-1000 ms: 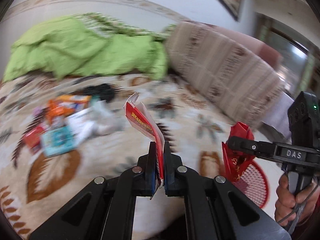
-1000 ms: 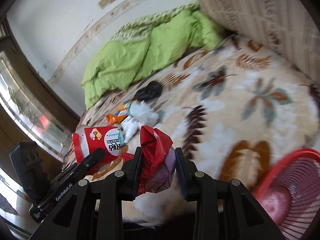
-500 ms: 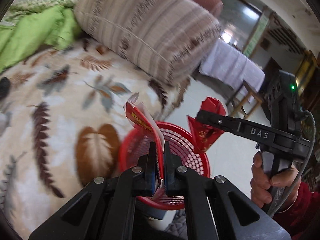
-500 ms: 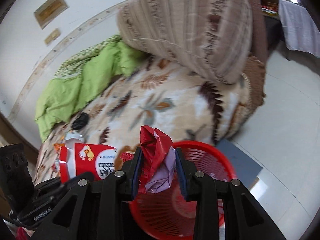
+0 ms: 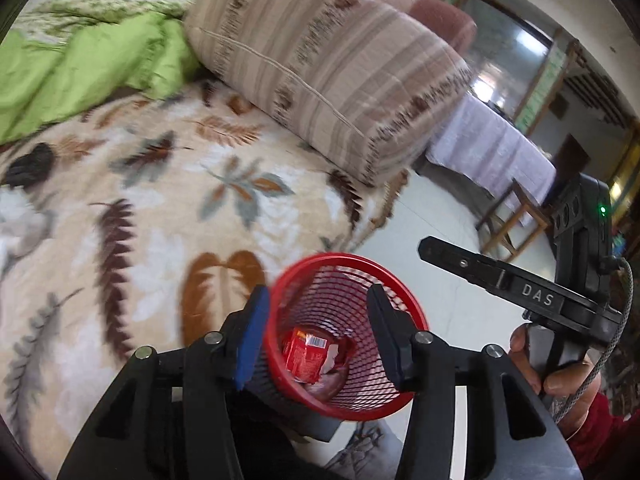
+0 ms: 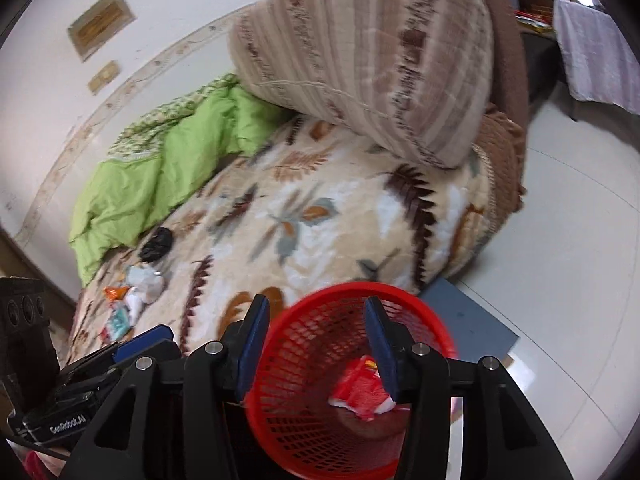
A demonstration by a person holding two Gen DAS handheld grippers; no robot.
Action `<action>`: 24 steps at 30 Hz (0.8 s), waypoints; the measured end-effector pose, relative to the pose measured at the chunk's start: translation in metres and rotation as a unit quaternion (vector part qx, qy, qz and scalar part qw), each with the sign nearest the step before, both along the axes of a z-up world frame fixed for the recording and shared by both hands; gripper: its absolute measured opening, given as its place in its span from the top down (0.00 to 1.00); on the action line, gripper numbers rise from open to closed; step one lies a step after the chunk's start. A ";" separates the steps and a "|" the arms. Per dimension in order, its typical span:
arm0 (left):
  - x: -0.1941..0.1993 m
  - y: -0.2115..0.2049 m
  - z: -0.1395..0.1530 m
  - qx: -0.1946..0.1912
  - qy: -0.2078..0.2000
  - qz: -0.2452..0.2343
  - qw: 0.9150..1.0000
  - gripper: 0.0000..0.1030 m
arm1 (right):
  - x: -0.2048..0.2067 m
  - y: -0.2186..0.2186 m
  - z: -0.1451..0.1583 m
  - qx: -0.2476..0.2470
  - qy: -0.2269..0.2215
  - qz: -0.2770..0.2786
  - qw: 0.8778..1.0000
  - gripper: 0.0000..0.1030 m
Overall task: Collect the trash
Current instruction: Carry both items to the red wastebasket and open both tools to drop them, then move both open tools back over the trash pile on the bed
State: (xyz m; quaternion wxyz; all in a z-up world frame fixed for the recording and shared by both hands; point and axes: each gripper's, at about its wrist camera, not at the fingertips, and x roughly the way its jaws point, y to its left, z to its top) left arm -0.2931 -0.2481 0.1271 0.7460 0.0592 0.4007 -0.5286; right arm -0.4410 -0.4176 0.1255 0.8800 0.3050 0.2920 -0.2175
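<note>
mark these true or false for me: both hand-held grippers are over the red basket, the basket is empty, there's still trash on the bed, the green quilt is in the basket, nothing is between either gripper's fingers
1. Both hand-held grippers, left and right, are over the red basket. True.
2. The basket is empty. False: red wrappers lie in it.
3. Trash is on the bed. True.
4. The green quilt is in the basket. False: it lies on the bed by the wall.
5. Nothing is between either gripper's fingers. True: both sets of jaws are opening with only the basket seen beyond them.
</note>
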 end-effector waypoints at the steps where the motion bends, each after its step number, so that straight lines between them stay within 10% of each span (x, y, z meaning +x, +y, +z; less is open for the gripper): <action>1: 0.002 0.011 0.004 0.001 -0.008 0.014 1.000 0.51 | 0.003 0.005 0.002 -0.002 -0.003 0.008 1.000 0.50; 11: 0.033 0.121 0.038 -0.002 -0.044 0.145 0.988 0.45 | 0.062 0.079 0.037 -0.025 -0.035 0.129 0.991 0.45; 24: 0.100 0.257 0.033 0.003 -0.075 0.303 0.950 0.40 | 0.162 0.171 0.045 -0.073 -0.008 0.251 0.965 0.44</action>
